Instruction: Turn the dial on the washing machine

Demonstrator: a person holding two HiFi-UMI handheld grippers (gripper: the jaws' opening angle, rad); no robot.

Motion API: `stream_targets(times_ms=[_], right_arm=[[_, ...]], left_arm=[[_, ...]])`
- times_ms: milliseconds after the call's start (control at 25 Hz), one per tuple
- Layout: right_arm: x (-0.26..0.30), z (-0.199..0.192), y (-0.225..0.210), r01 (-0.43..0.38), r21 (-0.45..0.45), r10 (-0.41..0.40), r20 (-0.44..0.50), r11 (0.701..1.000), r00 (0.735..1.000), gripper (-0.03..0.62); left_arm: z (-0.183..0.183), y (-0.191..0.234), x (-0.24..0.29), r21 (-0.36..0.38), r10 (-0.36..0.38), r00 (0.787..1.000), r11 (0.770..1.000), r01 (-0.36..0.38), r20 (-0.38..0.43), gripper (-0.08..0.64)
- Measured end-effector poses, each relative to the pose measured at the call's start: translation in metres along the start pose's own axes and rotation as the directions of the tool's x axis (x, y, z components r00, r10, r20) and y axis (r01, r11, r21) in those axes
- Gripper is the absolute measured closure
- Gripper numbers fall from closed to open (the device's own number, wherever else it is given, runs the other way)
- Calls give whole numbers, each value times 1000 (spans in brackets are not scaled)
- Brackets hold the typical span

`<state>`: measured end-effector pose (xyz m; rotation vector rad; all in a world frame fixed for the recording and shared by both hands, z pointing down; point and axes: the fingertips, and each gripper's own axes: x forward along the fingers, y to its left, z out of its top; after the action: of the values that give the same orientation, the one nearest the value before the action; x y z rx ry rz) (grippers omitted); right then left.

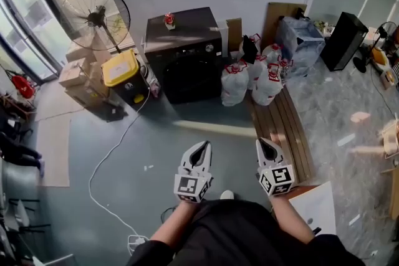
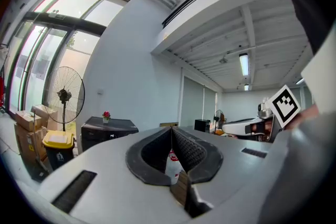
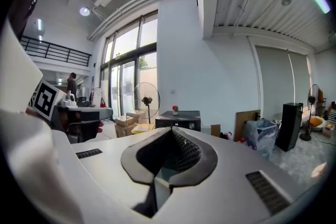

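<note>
I hold both grippers low in the head view, just above my dark lap. The left gripper [image 1: 201, 147] has its jaws shut tight with nothing in them. The right gripper [image 1: 264, 146] is shut and empty too. Both point up the frame at the black washing machine [image 1: 184, 53], which stands by the white wall in the upper middle, well apart from them across the grey floor [image 1: 156, 146]. Its small round dial [image 1: 210, 47] sits on the front near the top right corner. A little red flower pot [image 1: 169, 20] stands on top. A big fan [image 1: 95, 12] and a yellow-lidded bin [image 1: 121, 75] are to its left. White bags [image 1: 249, 78] are to its right.
</note>
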<state>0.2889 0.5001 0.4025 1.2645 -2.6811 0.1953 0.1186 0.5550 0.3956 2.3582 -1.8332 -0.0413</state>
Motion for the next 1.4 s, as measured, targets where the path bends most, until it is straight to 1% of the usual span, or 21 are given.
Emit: stream_targets(times_ms=[240,360,440,560,600,640,680,720,760,800,960,1200,1400], right_arm=[[-7,-6,4,-11,-9,11,-4,1000,1000,592],[-7,-9,2,-22,6,22,-16,1000,1000,592],[-9,-14,3,-44,23,44,-29,999,999,591],[-11,-17,5,-84,14,84,-40,996,996,591],[-12,-18,5,-92,11,92,-43,996,995,574],[-13,-20,5,-99,15,99,-48,995,994,508],[-14,-23,4,-104,24,105,-55,994,993,429],[-14,-26,2,-106,36,108,-63,994,992,395],[-14,-29,-1,-104,47,107,-69,993,992,382],[-13,-32,-5,-99,56,103,-72,993,992,373],[-11,-36,-15,-97,74,103,-79,993,992,368],[-5,-39,-26,-122,80,128,-84,989,988,368],[5,-44,-30,-131,98,139,-81,986,987,368]], left_arm=[[-1,-5,-3,10,0,1000,1000,0,-10,557],[-2,-7,-2,14,-4,1000,1000,4,-11,557],[-4,-10,-1,11,-13,1000,1000,13,-14,557],[-4,-12,1,13,-25,999,1000,25,-21,555],[-4,-12,1,15,-26,999,1000,27,-25,555],[-6,-13,2,15,-28,999,999,29,-32,550],[-8,-14,3,13,-31,999,999,31,-42,516],[-11,-16,5,13,-35,998,999,35,-52,459],[-13,-17,8,16,-38,997,999,39,-61,415],[-14,-19,11,21,-42,997,999,43,-66,398],[-15,-24,20,19,-50,996,999,51,-68,390],[-17,-29,27,18,-33,997,999,34,-66,390],[-28,-23,34,11,-25,996,1000,26,-82,390]])
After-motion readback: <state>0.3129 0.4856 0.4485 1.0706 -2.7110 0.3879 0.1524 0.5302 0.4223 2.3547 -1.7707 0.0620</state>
